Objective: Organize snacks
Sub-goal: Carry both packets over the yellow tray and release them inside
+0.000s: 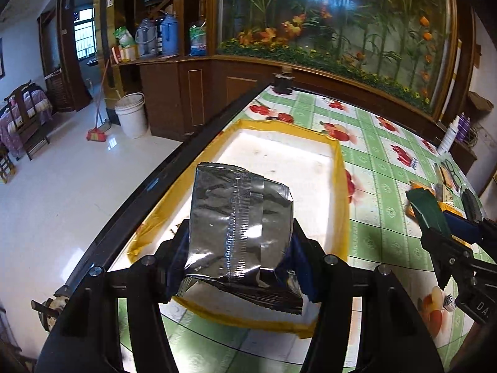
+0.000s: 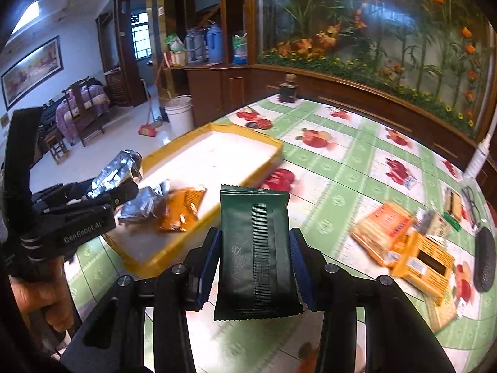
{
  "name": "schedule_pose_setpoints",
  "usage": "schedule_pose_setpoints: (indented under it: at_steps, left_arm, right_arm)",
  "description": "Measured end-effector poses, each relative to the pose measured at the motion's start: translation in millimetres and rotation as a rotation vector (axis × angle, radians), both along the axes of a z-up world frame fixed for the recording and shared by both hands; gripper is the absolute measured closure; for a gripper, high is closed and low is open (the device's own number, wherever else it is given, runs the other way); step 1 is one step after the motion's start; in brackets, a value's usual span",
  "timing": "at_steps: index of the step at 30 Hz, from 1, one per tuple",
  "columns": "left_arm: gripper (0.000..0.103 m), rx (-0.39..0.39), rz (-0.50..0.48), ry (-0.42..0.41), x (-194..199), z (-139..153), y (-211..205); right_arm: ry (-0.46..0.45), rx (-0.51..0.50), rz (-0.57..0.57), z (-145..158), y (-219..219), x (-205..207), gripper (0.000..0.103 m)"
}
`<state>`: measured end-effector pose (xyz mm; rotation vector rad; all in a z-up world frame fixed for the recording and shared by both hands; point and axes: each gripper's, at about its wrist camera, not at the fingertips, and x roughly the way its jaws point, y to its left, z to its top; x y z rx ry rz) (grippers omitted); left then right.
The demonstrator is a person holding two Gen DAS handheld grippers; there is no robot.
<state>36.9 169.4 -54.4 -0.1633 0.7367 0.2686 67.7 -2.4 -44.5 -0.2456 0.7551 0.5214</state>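
Note:
My left gripper (image 1: 240, 244) is shut on a silver foil snack packet (image 1: 239, 217), held upright over the near end of a white tray with a yellow rim (image 1: 340, 168). My right gripper (image 2: 254, 239) is shut on a dark green snack packet (image 2: 256, 248), above the tablecloth just right of the tray (image 2: 248, 133). An orange packet (image 2: 183, 208) and another silver packet (image 2: 143, 205) lie in the tray's near corner. The right wrist view shows the left gripper (image 2: 121, 186) at the left, held by a person's hand. The right gripper (image 1: 441, 227) appears at the left wrist view's right edge.
Orange snack boxes (image 2: 385, 230) and small packets lie on the green checked tablecloth to the right, beside a dark oval case (image 2: 484, 261) and glasses (image 2: 472, 205). A dark jar (image 2: 287, 90) stands at the table's far edge, a white bottle (image 2: 478, 155) at far right.

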Motion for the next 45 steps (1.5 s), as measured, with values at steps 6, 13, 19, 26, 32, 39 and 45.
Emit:
schedule_pose_setpoints:
  at_steps: [6,13,19,26,32,39,45]
  left_arm:
    - [0.045,-0.017,0.024,0.005,-1,-6,14]
    - [0.045,-0.033,0.035,0.028,4,-16,25]
    - [0.045,-0.016,0.025,0.045,21,-18,27]
    - [0.045,-0.025,0.023,0.078,50,-25,31]
    - [0.045,-0.038,0.026,0.116,58,-36,36]
    - [0.045,-0.021,0.023,0.138,58,-40,35]
    - [0.044,-0.015,0.027,0.135,55,-37,37]
  right_arm:
    - [0.047,0.048,0.038,-8,29,18,0.058]
    - [0.116,0.087,0.084,-23,69,41,0.058]
    - [0.163,0.106,0.076,-38,100,80,0.058]
    - [0.214,0.091,0.033,-59,113,122,0.058]
    - [0.242,0.072,0.027,-74,116,128,0.058]
    - [0.236,0.074,0.027,-75,118,128,0.056]
    - [0.233,0.099,0.013,-69,111,129,0.036]
